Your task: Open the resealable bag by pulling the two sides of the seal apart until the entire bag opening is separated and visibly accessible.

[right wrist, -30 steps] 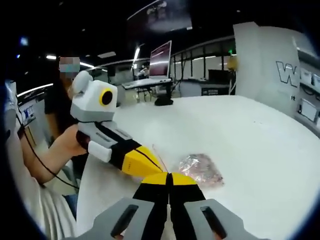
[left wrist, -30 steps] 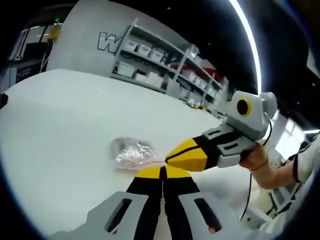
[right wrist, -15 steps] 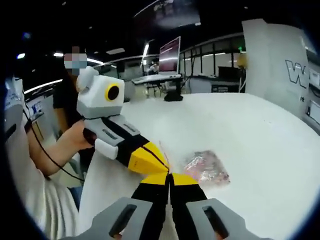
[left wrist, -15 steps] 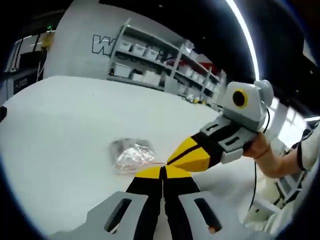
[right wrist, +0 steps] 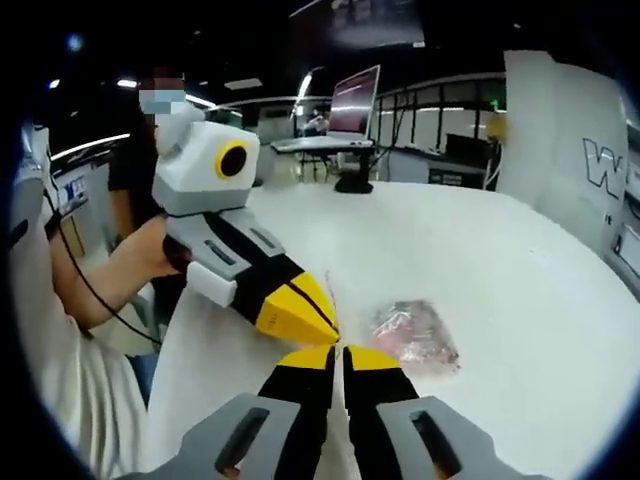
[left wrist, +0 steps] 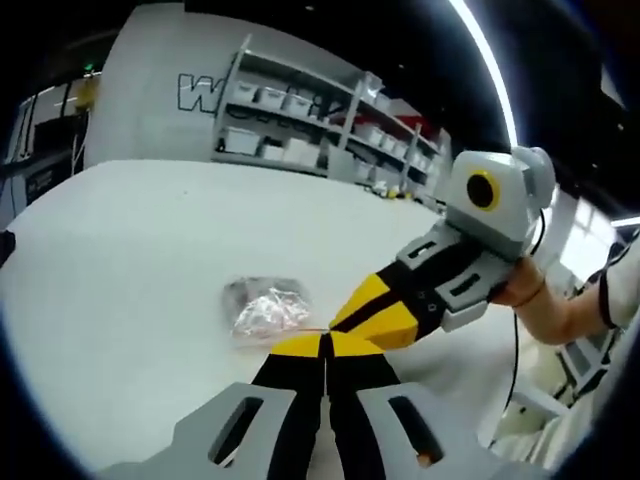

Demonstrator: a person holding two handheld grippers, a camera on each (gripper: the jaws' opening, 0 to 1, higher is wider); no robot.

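Note:
A clear resealable bag [left wrist: 265, 305] with pale pink contents lies on the white table [left wrist: 110, 250]. A thin strip of its mouth edge runs from it to my left gripper [left wrist: 325, 340], whose yellow-tipped jaws are shut on that edge. My right gripper [left wrist: 340, 322] comes in from the right, tip to tip with the left one. In the right gripper view the bag [right wrist: 415, 335] lies just right of my right gripper [right wrist: 338, 352], pinched on the film with a hairline gap. The left gripper [right wrist: 330, 328] meets it from the upper left.
Shelves with bins [left wrist: 300, 120] stand beyond the table's far side. A monitor [right wrist: 355, 100] and desks are at the back. A person's forearm [right wrist: 110, 285] and hand [left wrist: 520, 295] hold the grippers near the table edge [right wrist: 170, 360].
Both views have tilted and shifted slightly with the hands. The two grippers stay tip to tip on the bag's edge; the bag still lies in the same spot.

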